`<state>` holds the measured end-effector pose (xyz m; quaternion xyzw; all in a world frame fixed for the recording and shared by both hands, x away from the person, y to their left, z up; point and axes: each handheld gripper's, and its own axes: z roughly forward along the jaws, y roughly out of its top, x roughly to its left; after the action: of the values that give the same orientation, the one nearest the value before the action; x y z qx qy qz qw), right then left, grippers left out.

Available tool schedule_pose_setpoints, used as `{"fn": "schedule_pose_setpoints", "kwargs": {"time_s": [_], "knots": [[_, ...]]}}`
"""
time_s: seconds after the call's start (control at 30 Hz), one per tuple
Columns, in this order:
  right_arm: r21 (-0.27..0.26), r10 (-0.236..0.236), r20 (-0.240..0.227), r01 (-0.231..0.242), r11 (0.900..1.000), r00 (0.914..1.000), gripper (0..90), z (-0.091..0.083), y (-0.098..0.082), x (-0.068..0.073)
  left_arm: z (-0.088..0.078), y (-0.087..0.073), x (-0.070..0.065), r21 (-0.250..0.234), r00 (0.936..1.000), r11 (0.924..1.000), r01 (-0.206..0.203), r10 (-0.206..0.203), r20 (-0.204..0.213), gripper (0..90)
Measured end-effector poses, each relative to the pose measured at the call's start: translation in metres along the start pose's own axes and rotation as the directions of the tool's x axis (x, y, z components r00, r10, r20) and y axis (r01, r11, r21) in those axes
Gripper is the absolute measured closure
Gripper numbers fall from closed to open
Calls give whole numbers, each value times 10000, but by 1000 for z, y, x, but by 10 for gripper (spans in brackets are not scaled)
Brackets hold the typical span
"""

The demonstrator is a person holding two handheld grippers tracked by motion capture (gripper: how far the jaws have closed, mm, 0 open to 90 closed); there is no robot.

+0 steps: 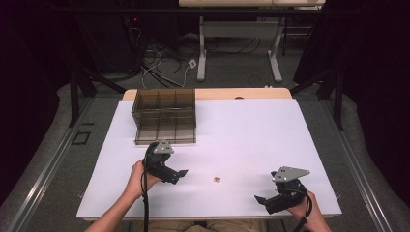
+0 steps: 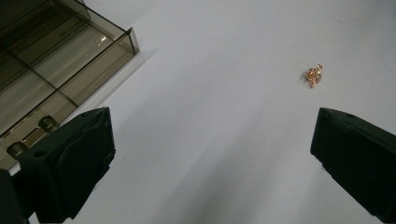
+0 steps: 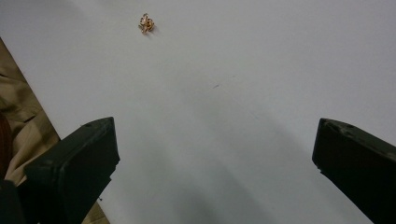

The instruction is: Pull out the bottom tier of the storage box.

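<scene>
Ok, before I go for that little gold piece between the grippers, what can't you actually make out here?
- Gold piece: too small in the high view, and blurred in the left gripper view, to tell what it is.
- Smoked plastic box: tinted walls obscure the compartments' contents; the left gripper view cuts it at the edge.
- Right gripper: jaw tips dark, hard to separate.

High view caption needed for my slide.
Two open claws, left and right, flank a tiny gold trinket before a compartmented box.
</scene>
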<state>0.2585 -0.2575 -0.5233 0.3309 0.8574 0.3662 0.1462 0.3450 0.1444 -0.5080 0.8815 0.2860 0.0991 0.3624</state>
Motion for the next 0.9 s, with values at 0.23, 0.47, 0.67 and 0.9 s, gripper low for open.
{"fn": "schedule_pose_setpoints", "kwargs": {"time_s": [0.23, 0.47, 0.67, 0.9], "knots": [[3, -11, 0, 11, 10000, 10000, 0, 0, 0, 0, 4, 3, -6, -25, 9999, 9999, -110, 110, 105, 0], [109, -67, 115, 66, 9999, 9999, 0, -1, 0, 0, 9, 5, -11, -2, 9996, 9999, -126, 126, 271, 0], [-33, -17, 22, 17, 10000, 10000, 0, 0, 0, 0, 12, 6, -16, -10, 9991, 9995, -304, 305, 283, 0], [5, -46, -14, 46, 10000, 10000, 0, 0, 0, 0, 18, 7, -20, 59, 9983, 9991, -411, 408, 414, 0]]}}
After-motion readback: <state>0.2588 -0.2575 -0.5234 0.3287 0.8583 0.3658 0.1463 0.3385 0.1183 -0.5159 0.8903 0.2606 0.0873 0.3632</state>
